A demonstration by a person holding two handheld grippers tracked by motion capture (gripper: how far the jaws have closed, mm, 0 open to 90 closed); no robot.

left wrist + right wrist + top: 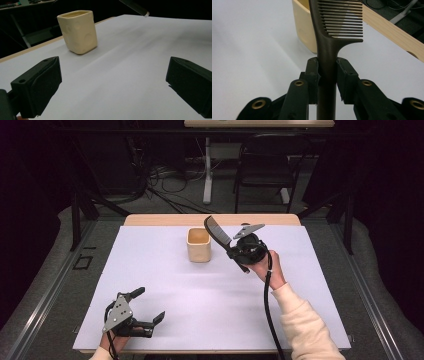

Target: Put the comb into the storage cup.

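Observation:
A cream square cup stands upright near the back middle of the white mat. Just right of the cup, my right gripper is shut on the handle of a dark brown comb, held up off the table. The comb points its toothed end up and away, over the cup's rim. My left gripper rests open near the front left edge, nothing between its jaws. From it the cup stands well ahead, and the comb's tip shows at top.
The wooden table edge runs behind the mat. Beyond it are a black chair, a table leg and cables on the floor. Bare mat lies between the two grippers.

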